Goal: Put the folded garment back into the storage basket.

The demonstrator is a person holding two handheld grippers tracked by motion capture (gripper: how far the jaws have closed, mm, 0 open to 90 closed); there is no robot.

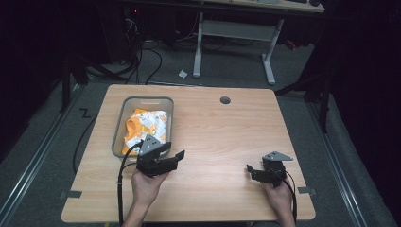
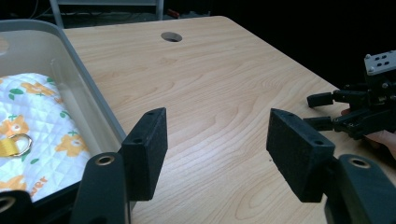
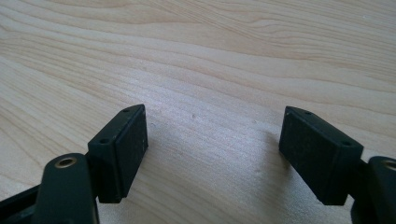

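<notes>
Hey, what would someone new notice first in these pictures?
Probably the orange-and-white patterned cloth, bundled in the grey bin at the table's left side. Then the two black grippers, left gripper beside the bin and right gripper over bare wood, both open.

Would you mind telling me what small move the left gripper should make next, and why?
Probably swing the left gripper left over the grey bin and lower it toward the folded cloth: its jaws stand open and empty beside the bin's near corner.
</notes>
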